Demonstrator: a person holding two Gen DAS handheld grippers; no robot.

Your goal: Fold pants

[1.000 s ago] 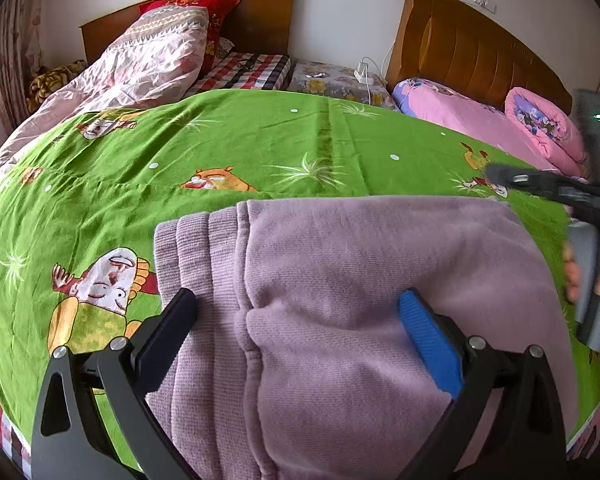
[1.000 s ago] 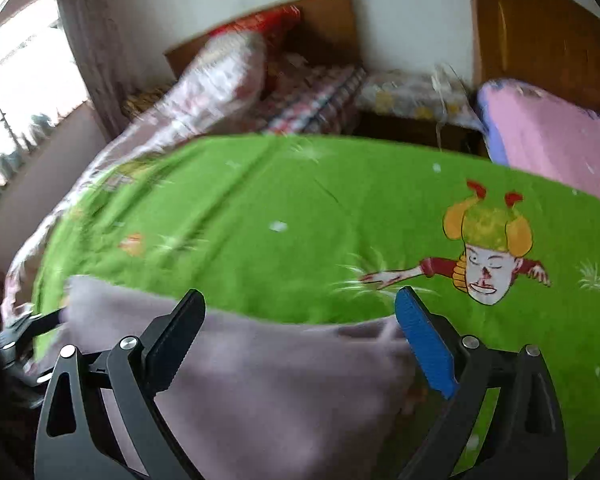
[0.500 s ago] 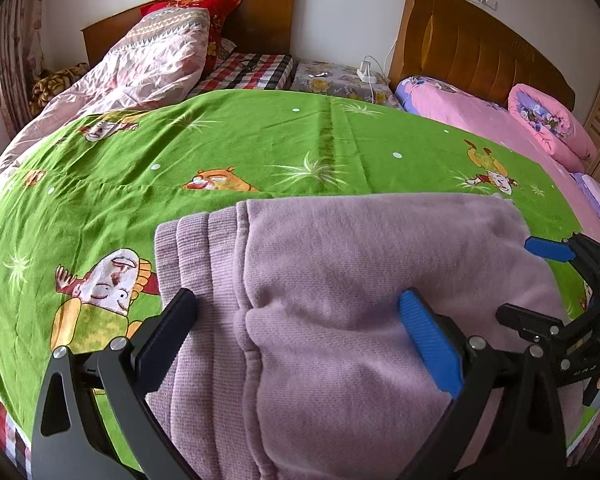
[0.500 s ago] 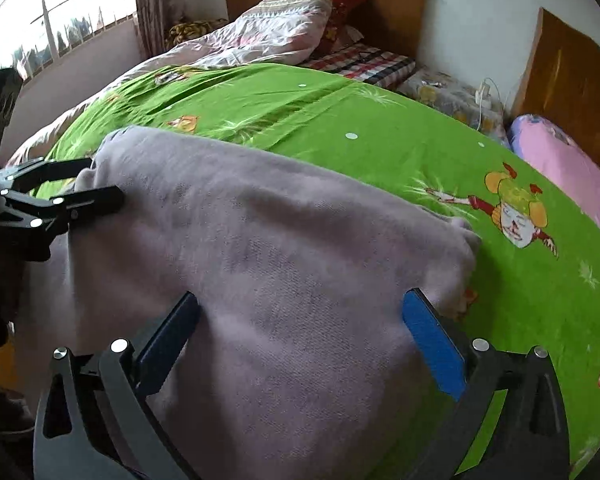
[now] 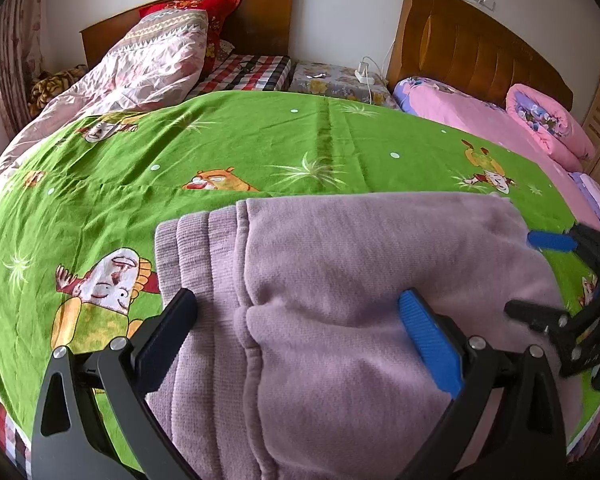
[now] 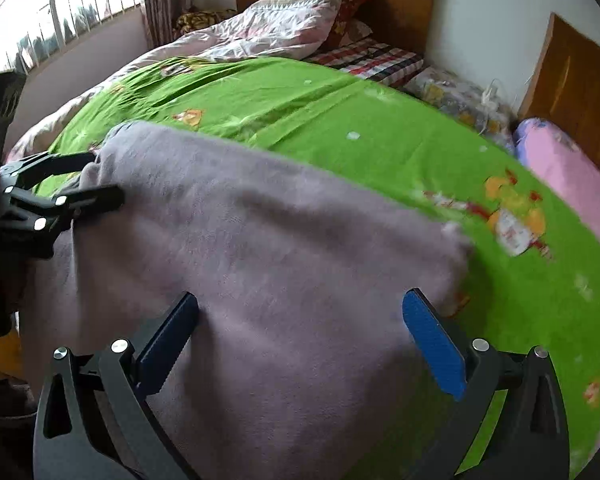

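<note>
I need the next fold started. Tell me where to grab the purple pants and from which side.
Grip the pants at their near edge, coming in low from the foot of the bed. The ribbed waistband lies left; both open grippers, left gripper and right gripper, already straddle that edge.

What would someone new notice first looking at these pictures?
A big lilac pair of pants lies on a bright green cartoon bedspread, filling the foreground. Both grippers, left and right, hover open over it. Behind stand wooden headboards and rumpled pink bedding.
</note>
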